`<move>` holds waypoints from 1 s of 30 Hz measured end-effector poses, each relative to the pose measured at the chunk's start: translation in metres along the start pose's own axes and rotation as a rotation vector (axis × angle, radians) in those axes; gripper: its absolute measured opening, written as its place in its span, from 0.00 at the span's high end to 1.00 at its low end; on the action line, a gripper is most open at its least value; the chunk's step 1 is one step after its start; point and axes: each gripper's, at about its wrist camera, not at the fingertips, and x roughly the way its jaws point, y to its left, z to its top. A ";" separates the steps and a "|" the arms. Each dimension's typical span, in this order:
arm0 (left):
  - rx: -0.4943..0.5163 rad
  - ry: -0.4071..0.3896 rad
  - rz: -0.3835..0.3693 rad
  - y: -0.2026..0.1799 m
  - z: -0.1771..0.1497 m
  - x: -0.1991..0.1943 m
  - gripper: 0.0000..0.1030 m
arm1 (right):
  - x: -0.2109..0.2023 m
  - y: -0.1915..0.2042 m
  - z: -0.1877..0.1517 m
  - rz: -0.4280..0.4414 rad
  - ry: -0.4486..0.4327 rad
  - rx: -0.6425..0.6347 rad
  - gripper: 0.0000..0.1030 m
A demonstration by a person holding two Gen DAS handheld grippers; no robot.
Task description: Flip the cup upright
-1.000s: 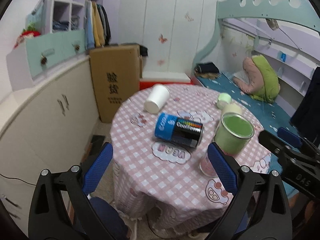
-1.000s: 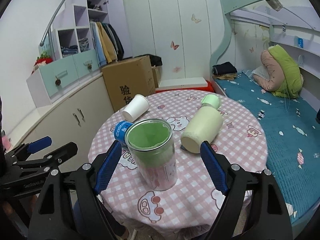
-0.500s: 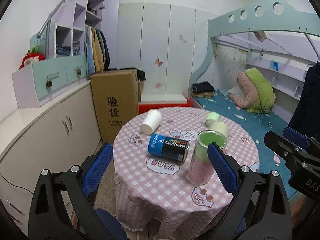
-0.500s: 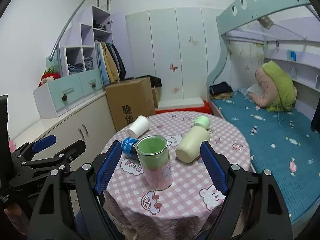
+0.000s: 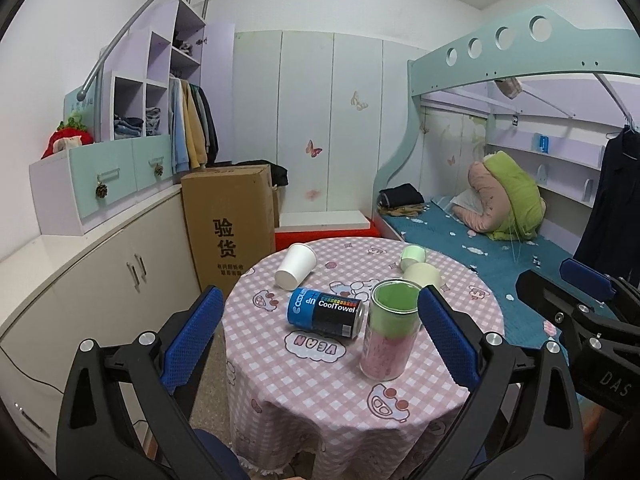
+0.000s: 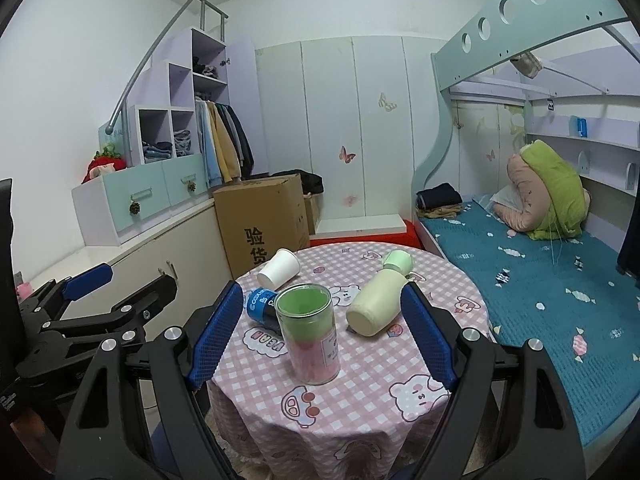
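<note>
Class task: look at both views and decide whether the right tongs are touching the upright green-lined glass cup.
Apart. In the right wrist view, the right tongs stand open, and checked tablecloth shows between each blue pad and the glass cup.

Left claw (image 5: 318, 334) and right claw (image 6: 322, 330) hang spread wide, apparently gripping nothing.
</note>
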 end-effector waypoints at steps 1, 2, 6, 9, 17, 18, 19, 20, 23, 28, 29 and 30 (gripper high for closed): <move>0.000 -0.001 0.000 0.000 0.000 0.000 0.05 | -0.001 0.000 0.000 0.001 -0.004 -0.002 0.24; 0.000 -0.004 -0.001 0.000 0.000 0.000 0.05 | -0.002 0.000 0.000 0.001 -0.008 -0.004 0.24; 0.007 -0.011 0.000 -0.002 0.000 -0.002 0.05 | -0.006 -0.001 0.000 -0.001 -0.014 -0.005 0.24; 0.009 -0.017 0.001 -0.003 0.000 -0.003 0.05 | -0.006 -0.001 0.000 -0.003 -0.015 -0.006 0.24; 0.006 -0.027 0.004 -0.002 0.001 -0.005 0.05 | -0.007 -0.002 -0.001 -0.001 -0.017 -0.004 0.24; 0.007 -0.029 0.005 -0.003 0.001 -0.005 0.05 | -0.007 -0.002 -0.001 -0.002 -0.016 -0.005 0.24; 0.006 -0.029 0.003 -0.003 0.001 -0.005 0.05 | -0.007 -0.002 -0.001 -0.002 -0.016 -0.003 0.24; 0.006 -0.027 0.003 -0.002 0.001 -0.005 0.05 | -0.007 -0.002 -0.001 0.000 -0.016 -0.002 0.24; 0.007 -0.029 0.004 -0.003 0.001 -0.005 0.05 | -0.007 -0.001 -0.001 0.000 -0.014 -0.001 0.24; 0.006 -0.029 0.004 -0.002 0.000 -0.005 0.05 | -0.007 -0.001 -0.001 0.001 -0.014 0.000 0.24; 0.007 -0.029 0.004 -0.003 0.001 -0.005 0.05 | -0.007 -0.001 -0.001 0.001 -0.014 0.000 0.24; 0.008 -0.030 0.005 -0.003 0.001 -0.005 0.05 | -0.007 -0.001 -0.001 0.001 -0.013 0.001 0.24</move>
